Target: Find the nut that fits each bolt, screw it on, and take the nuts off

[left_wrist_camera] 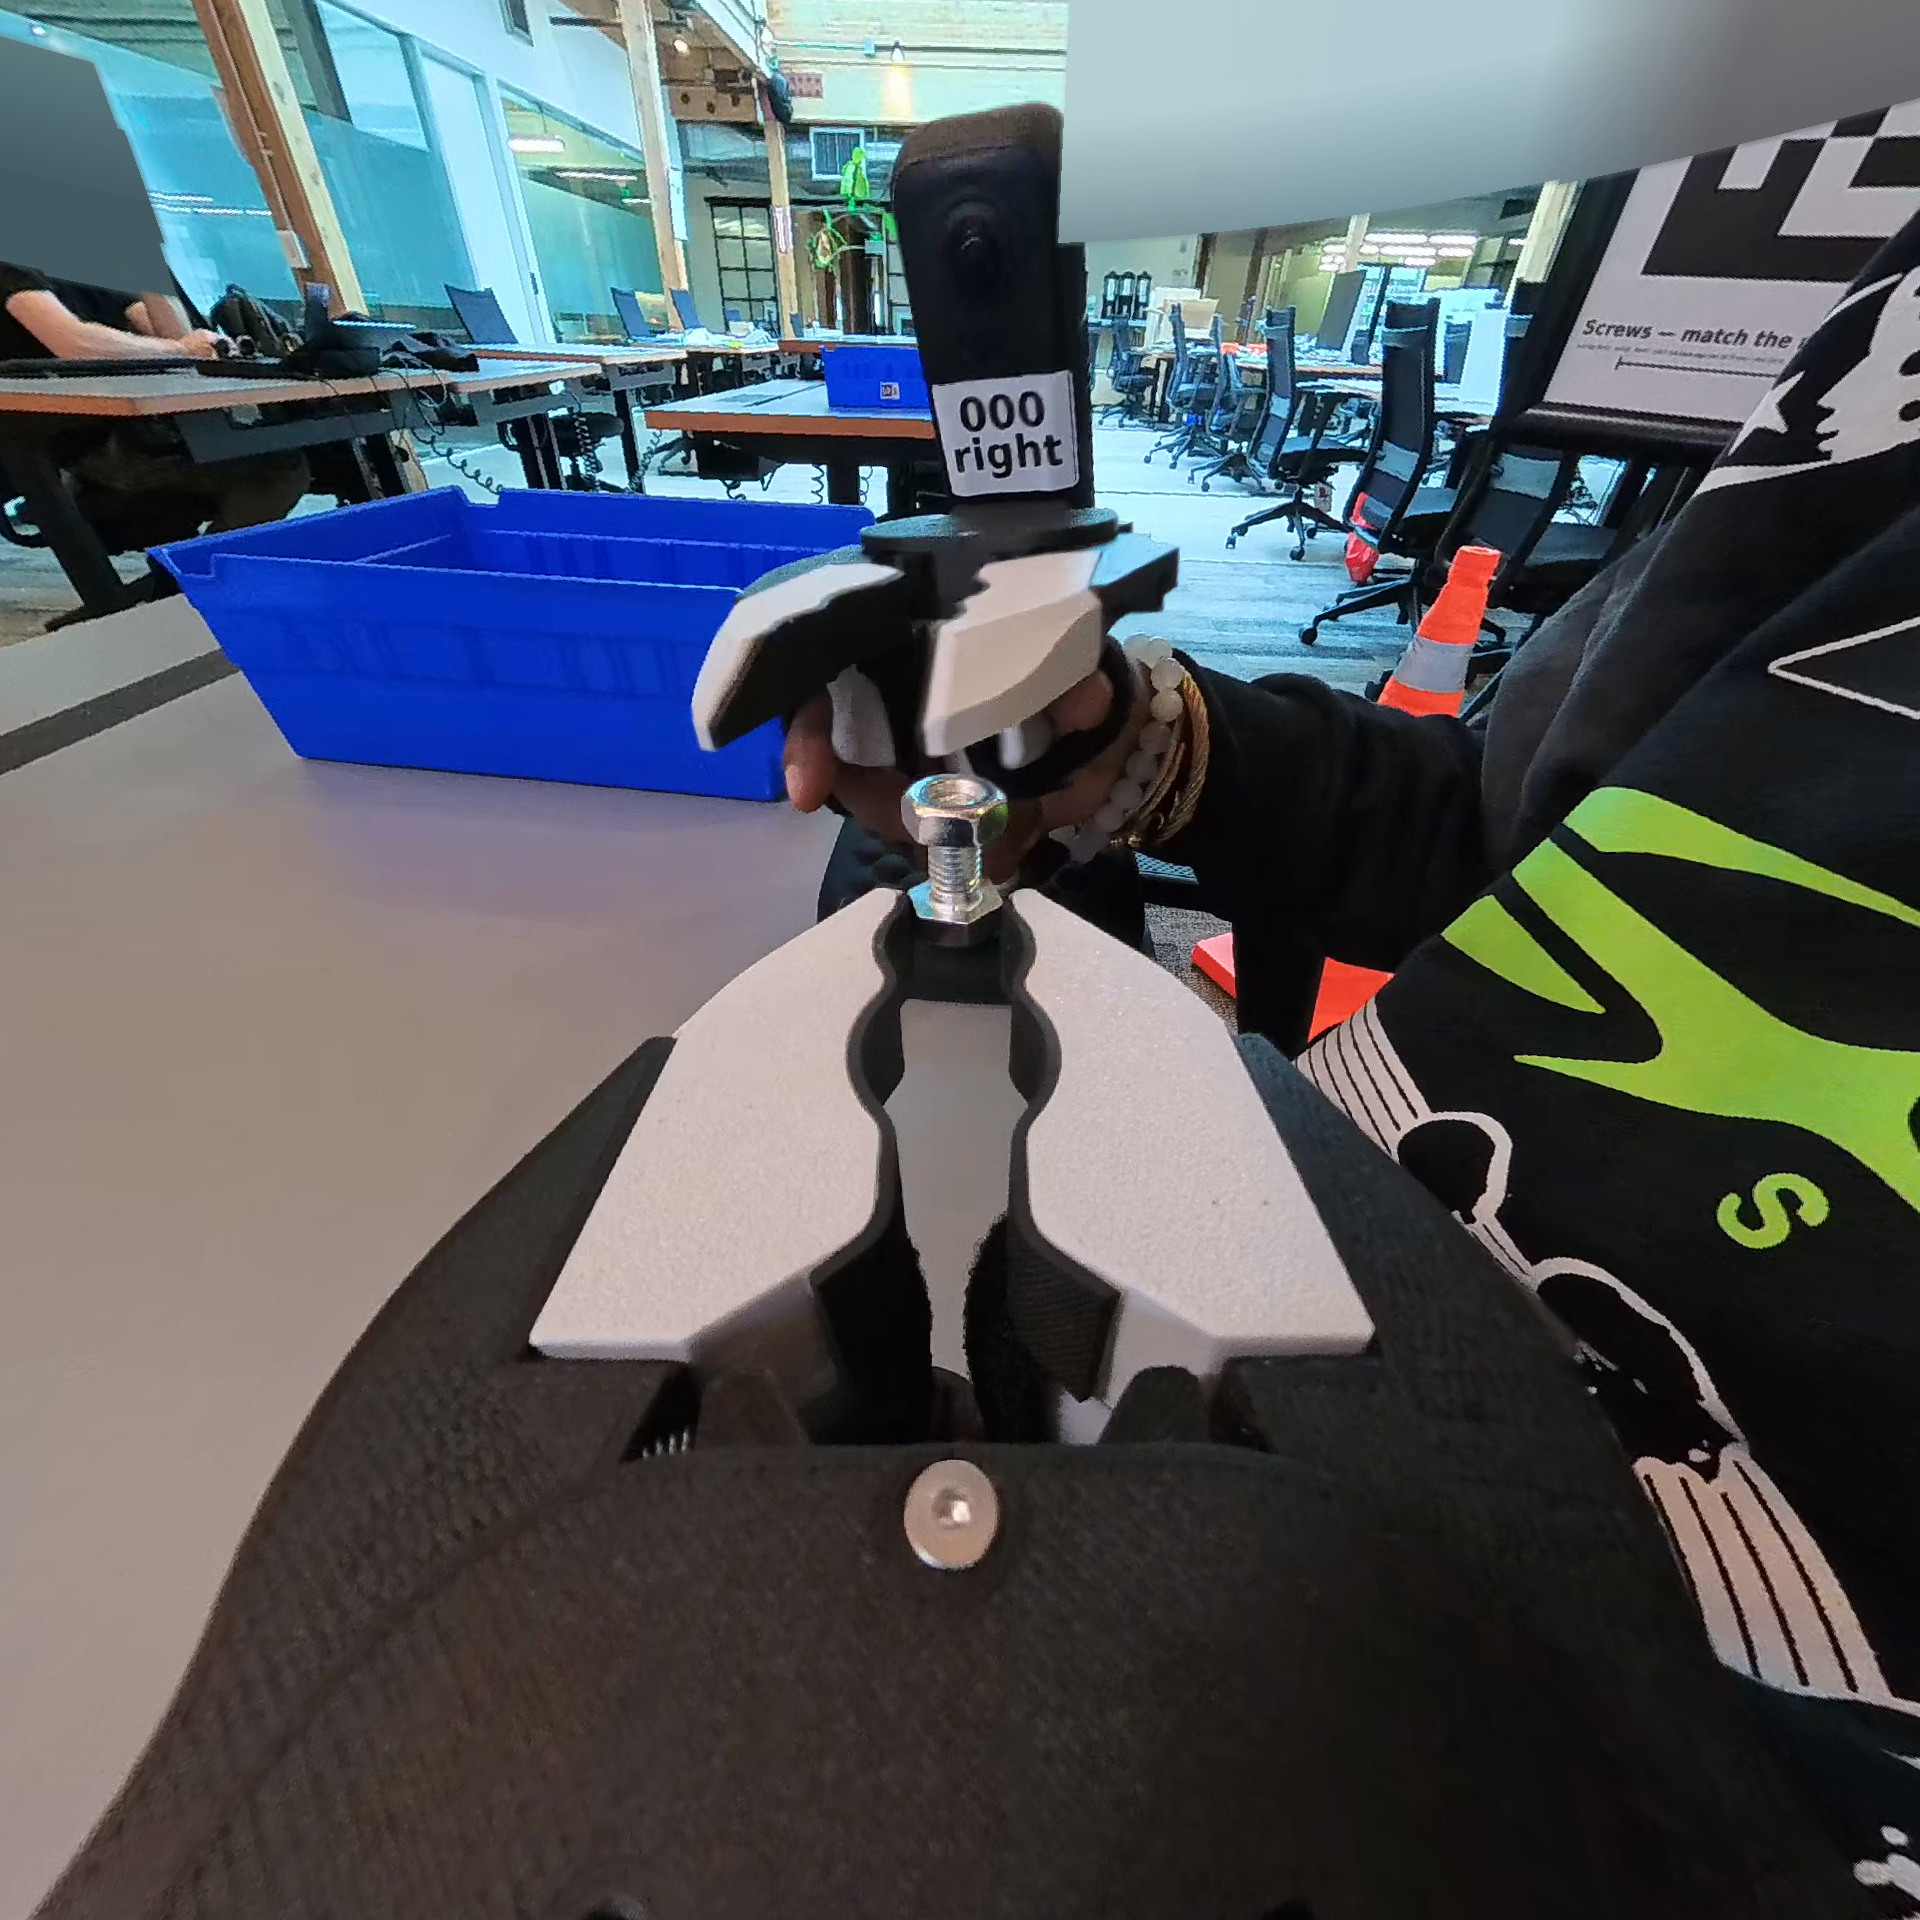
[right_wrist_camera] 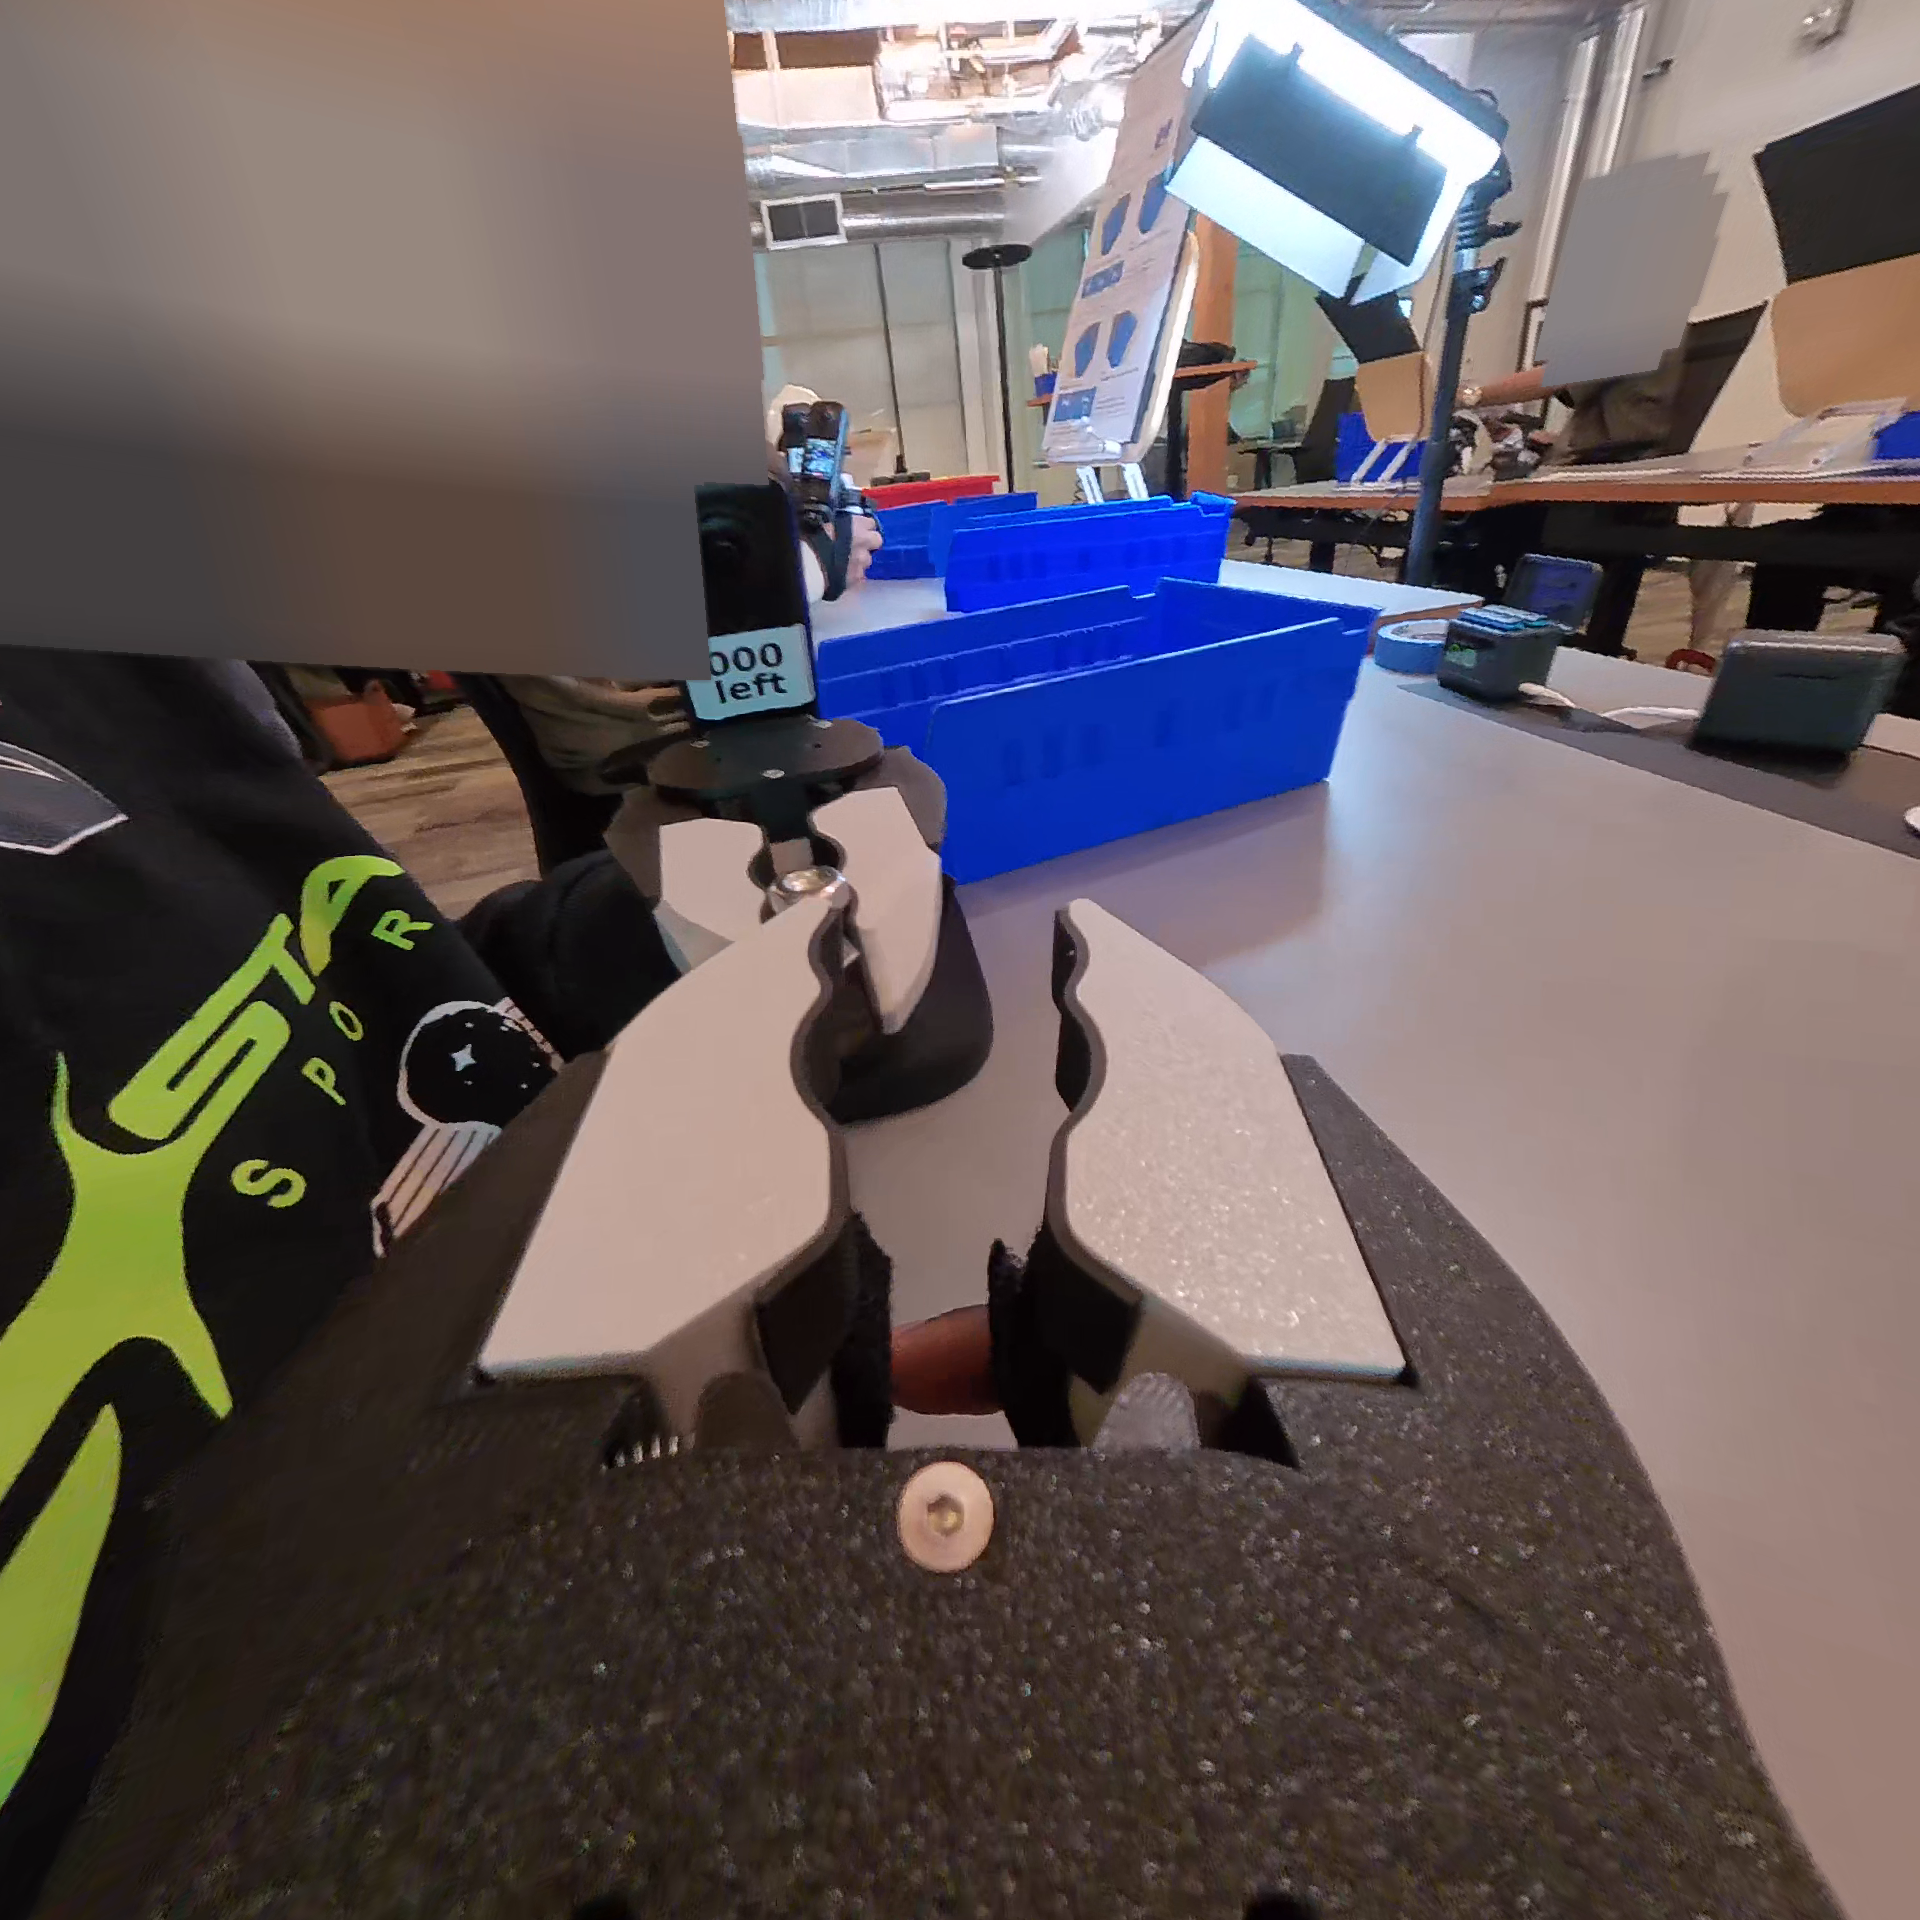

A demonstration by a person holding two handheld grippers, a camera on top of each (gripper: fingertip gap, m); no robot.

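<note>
**Left tool pinching a bolt with a nut on it**

Left wrist view: The left tool (left_wrist_camera: 954, 914) is pinching a shiny silver bolt (left_wrist_camera: 953, 881) by its six-sided head. The tool's white fingers have wavy black inner edges, and they are pressing together at the tips. The bolt is standing straight up, and its ridged stem is showing. A silver six-sided nut (left_wrist_camera: 954, 808) is sitting at the top end of the stem, with bare thread between it and the head. Just behind the bolt, the right tool (left_wrist_camera: 831, 696) is hanging with its white and black fingers spread apart and nothing between them. A hand (left_wrist_camera: 862, 774) with a white bead bracelet is holding it. A blue plastic bin (left_wrist_camera: 499, 634) with slanted walls is resting on the smooth grey surface (left_wrist_camera: 312, 1039), off to the left. An orange cone (left_wrist_camera: 1444, 639) is standing on the floor farther back.

Right wrist view: The right tool (right_wrist_camera: 945, 930) is showing wide, spread fingers with grainy white tops and a rough black foam body. Nothing is between them. The left tool (right_wrist_camera: 821, 894) is sitting just past the left fingertip, and the round shiny end of the bolt (right_wrist_camera: 808, 885) is peeking out there. The blue bin (right_wrist_camera: 1122, 717) has thin dividers inside. It is resting on the grey surface (right_wrist_camera: 1455, 1039). A roll of blue tape (right_wrist_camera: 1411, 641) is lying farther back.
</note>
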